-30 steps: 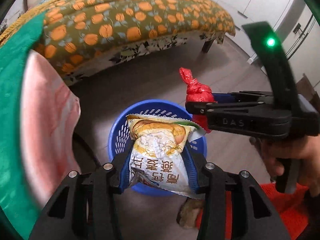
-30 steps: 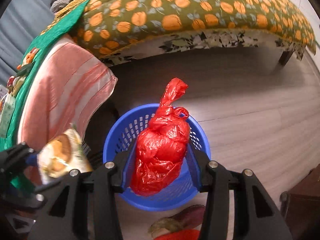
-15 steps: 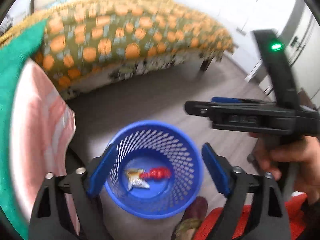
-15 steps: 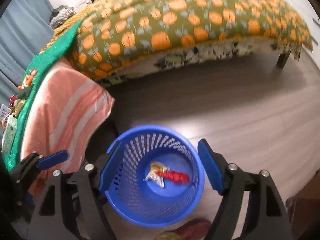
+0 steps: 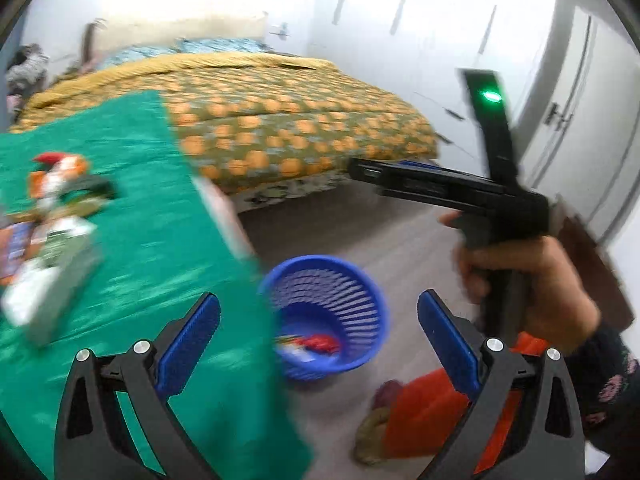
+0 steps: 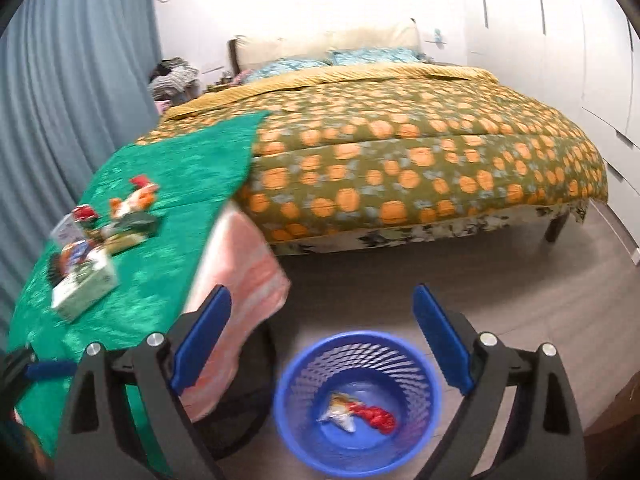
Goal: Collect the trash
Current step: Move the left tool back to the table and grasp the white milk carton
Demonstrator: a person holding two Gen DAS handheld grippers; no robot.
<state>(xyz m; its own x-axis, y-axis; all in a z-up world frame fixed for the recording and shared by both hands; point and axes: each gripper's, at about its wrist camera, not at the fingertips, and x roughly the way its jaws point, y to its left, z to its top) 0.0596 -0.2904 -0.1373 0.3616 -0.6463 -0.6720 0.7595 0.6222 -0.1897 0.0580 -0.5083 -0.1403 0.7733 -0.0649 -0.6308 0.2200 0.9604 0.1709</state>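
Right wrist view: right gripper (image 6: 322,334) and left gripper (image 5: 318,338) both spread wide, holding nothing; red bag (image 6: 376,416) and snack wrapper (image 6: 338,410) lie in blue basket (image 6: 356,464) on floor beside green-clothed table (image 6: 168,208).

No legible txt; pkgs too blurred.

Below the wide-open right hand-held gripper (image 6: 322,338), a blue plastic mesh basket (image 6: 357,402) holds a red knotted bag (image 6: 378,416) and crumpled snack wrapper (image 6: 338,410); green-covered bench (image 6: 160,216) lies left.
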